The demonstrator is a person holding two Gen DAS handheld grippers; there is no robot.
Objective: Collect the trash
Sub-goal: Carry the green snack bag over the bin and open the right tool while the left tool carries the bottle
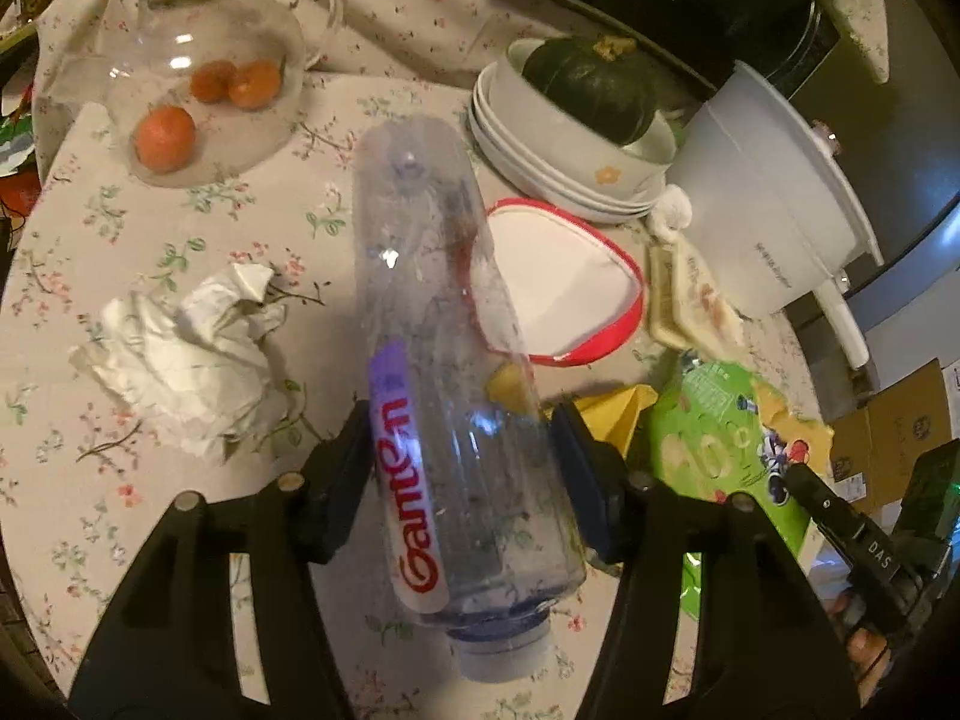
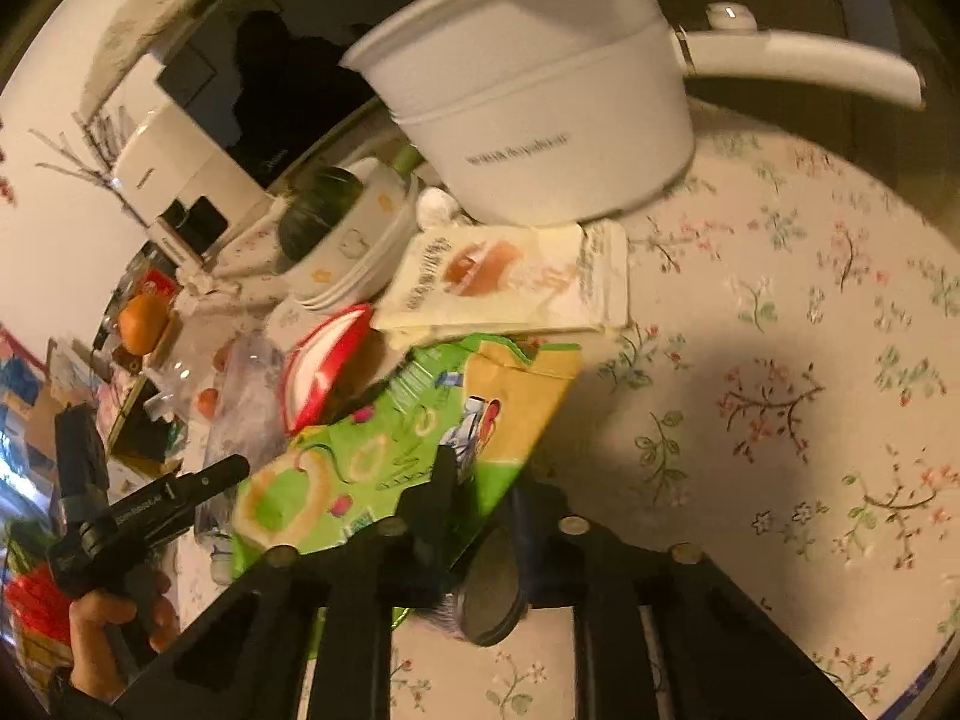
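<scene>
On a table (image 1: 150,240) spread with a floral cloth, the left gripper (image 1: 459,480) has its two black fingers clamped on the sides of an empty clear plastic water bottle (image 1: 444,372) with a white and red label. The bottle lies lengthwise between the fingers, its base pointing away from the camera and its white cap (image 1: 507,657) nearest the lens.

To the left of the bottle a crumpled white tissue (image 1: 186,354) lies on the cloth. Behind the bottle and to its right sits a white lid with a red rim (image 1: 564,282), partly seen through the clear plastic. A flat cream snack packet (image 1: 690,300) lies just beyond the lid, in front of a white electric pot (image 1: 774,204) with a long handle.

In the right wrist view, the right gripper (image 2: 474,510) has its fingers drawn close together, pinching the near edge of a green and yellow snack bag (image 2: 408,438), which lies flat on the cloth below the cream snack packet (image 2: 510,282). The white electric pot (image 2: 540,114) stands behind them.

Farther back, a dark green squash (image 1: 594,90) rests in a white bowl on a stack of plates (image 1: 540,174). Three mandarins (image 1: 165,138) sit near a clear glass dome (image 1: 198,66) at the table's far left. A person's hand (image 2: 114,624) grips the left tool's handle at the lower left of the right wrist view.
</scene>
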